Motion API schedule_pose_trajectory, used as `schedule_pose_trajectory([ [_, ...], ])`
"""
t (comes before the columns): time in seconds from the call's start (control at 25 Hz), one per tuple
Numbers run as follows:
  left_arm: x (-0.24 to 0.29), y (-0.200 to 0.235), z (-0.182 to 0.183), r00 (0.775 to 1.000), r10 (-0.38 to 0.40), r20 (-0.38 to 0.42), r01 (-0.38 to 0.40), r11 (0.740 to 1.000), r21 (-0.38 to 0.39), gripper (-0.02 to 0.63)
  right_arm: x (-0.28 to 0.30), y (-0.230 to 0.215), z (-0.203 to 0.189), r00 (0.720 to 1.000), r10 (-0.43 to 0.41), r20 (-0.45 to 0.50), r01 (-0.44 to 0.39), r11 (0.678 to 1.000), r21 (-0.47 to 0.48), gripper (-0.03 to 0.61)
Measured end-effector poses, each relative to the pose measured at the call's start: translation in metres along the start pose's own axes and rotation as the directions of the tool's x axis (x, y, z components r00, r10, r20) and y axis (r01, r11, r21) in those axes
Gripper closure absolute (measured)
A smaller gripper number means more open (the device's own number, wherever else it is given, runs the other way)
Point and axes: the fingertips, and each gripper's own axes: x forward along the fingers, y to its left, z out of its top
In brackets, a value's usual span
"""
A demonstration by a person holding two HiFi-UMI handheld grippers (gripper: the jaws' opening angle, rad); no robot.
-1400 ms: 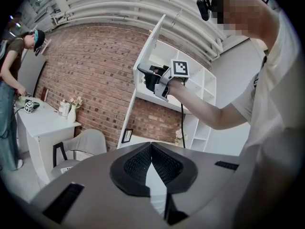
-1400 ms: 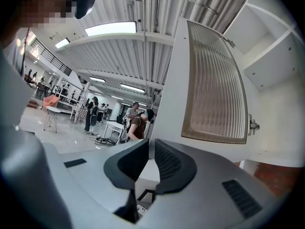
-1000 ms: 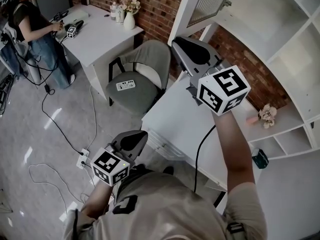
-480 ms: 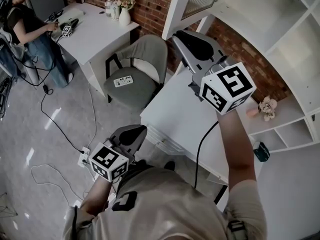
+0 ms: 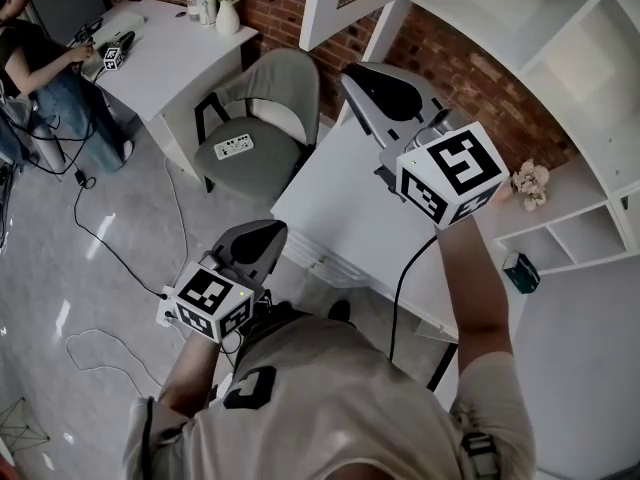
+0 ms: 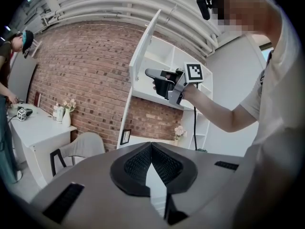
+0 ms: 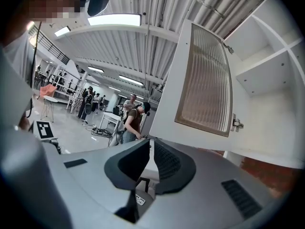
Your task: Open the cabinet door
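Low at the person's side, the left gripper (image 6: 151, 147) waited, jaws pressed together on nothing, likely parked clear.
Higher up, the right gripper (image 7: 151, 142) sat just under the cabinet door (image 7: 202, 87), jaws just closing to a sliver, nothing between; the door stood swung wide off the white cabinet (image 5: 560, 58).

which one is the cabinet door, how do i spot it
Find the white shelf unit against the brick wall. At its top left hangs the cabinet door, swung open. It alone has a ribbed panel; the other compartments are open shelves.
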Motion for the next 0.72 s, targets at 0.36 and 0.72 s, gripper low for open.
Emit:
schedule_pose_trajectory([
  [0.36, 0.001, 0.004, 0.019, 0.999, 0.003, 0.043, -0.005, 0.999, 0.049, 0.598, -0.009, 0.032, -0.013, 0.999, 0.035, -0.026, -0.035, 0.999, 0.011, 0.538],
  [0.72, -0.008, 0.004, 0.019, 0.999, -0.026, 0.041, 0.023, 0.998, 0.060, 0.598, -0.021, 0.066, -0.022, 0.995, 0.092, -0.046, -0.088, 0.993, 0.084, 0.538],
])
